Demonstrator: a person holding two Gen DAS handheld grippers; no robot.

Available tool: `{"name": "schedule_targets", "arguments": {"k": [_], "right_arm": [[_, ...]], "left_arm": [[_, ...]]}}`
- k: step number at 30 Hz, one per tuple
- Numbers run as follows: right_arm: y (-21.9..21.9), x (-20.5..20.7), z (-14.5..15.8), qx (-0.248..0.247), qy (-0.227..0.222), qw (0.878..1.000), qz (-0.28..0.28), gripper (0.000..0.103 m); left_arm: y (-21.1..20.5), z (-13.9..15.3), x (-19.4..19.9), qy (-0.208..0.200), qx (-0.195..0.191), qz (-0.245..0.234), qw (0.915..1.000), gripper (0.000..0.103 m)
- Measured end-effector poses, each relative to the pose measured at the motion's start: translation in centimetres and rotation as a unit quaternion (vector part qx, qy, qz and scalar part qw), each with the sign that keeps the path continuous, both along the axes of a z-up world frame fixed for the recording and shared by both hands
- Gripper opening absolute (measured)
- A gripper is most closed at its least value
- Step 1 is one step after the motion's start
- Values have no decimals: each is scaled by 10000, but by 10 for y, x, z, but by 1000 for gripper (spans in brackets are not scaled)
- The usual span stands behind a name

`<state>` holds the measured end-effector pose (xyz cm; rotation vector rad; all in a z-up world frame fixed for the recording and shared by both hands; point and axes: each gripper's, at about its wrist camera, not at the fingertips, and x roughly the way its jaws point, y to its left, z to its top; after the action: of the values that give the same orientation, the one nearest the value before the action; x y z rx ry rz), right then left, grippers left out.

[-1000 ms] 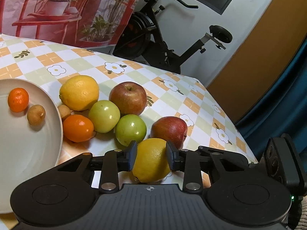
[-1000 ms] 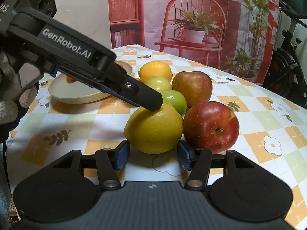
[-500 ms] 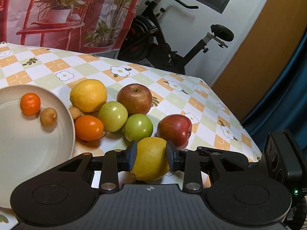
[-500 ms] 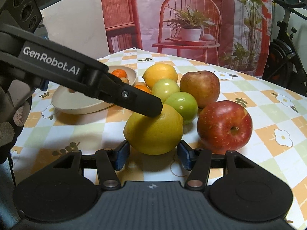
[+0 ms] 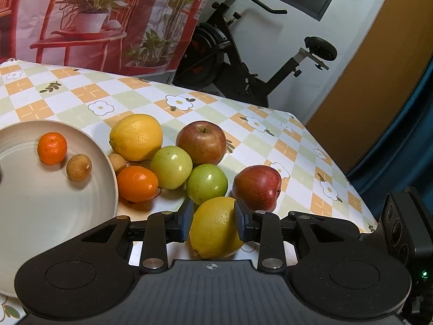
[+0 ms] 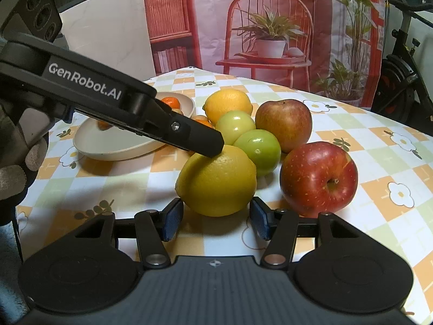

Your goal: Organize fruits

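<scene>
Nothing has shifted: left gripper [image 5: 213,223] stays clenched on the near lemon [image 5: 215,227], right gripper [image 6: 215,216] stays released, lift pending.

A lived-in home room: a table under a checked flower-print tablecloth [image 5: 243,113] carries loose fruit, an exercise bike [image 5: 243,62] stands behind it against a white wall, beside a printed backdrop [image 6: 270,27] of a red chair and potted plant.
</scene>
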<state>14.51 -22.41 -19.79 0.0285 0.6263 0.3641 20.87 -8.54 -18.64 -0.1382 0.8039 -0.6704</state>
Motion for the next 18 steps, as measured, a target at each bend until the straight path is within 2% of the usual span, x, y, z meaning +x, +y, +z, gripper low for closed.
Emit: {"name": "schedule_targets", "arguments": {"k": [18], "right_arm": [[-2,-1,0,-9,1,10000,2,57]], "left_arm": [[3,0,0,-22,44,22,10000,35]]}}
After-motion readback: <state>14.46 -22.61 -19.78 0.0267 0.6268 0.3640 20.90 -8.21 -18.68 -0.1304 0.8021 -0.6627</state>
